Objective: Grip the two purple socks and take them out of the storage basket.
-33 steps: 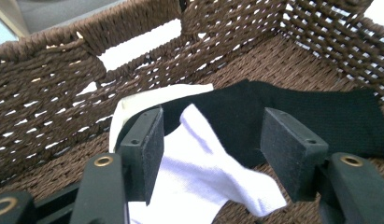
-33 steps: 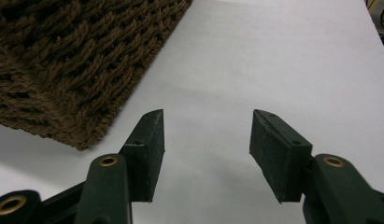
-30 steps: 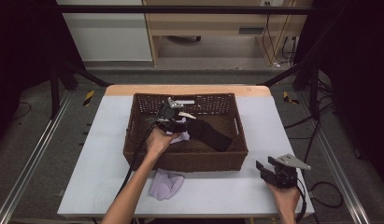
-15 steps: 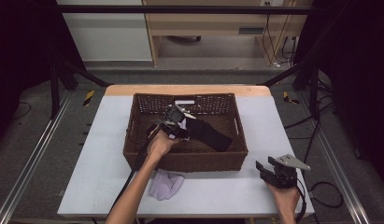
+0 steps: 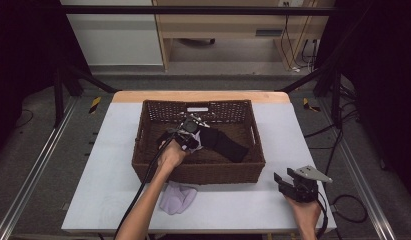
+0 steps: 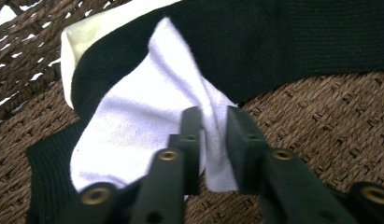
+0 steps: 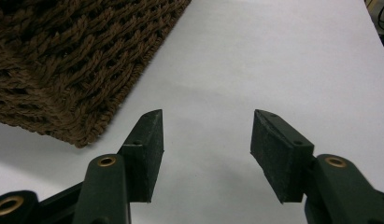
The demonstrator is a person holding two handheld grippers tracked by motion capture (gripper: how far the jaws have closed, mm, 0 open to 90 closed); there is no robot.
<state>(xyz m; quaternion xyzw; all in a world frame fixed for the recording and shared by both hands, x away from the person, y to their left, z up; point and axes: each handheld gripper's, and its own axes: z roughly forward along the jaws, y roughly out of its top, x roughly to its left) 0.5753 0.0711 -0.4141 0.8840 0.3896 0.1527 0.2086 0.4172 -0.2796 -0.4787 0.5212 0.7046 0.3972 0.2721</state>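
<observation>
A brown wicker basket (image 5: 198, 172) stands mid-table. Inside it lie a black sock (image 5: 228, 145) and, partly over the black sock (image 6: 297, 42), a white sock (image 6: 143, 121). My left gripper (image 5: 190, 131) reaches into the basket. Its jaws have just been closing, and the left gripper (image 6: 212, 116) now pinches a raised fold of the white sock. My right gripper (image 5: 285, 182) rests over the white table at the front right, beside the basket's corner (image 7: 63, 70). The right gripper (image 7: 206, 126) is open with nothing between its jaws.
A pale lilac sock (image 5: 177, 197) lies on the white table (image 5: 108, 150) just in front of the basket. A cream cloth edge (image 6: 82, 35) peeks out under the black sock by the basket wall. Black frame bars flank the table.
The left gripper has shifted slightly toward the black sock and its jaws have closed on the white sock. The right hand has stayed where it was.
</observation>
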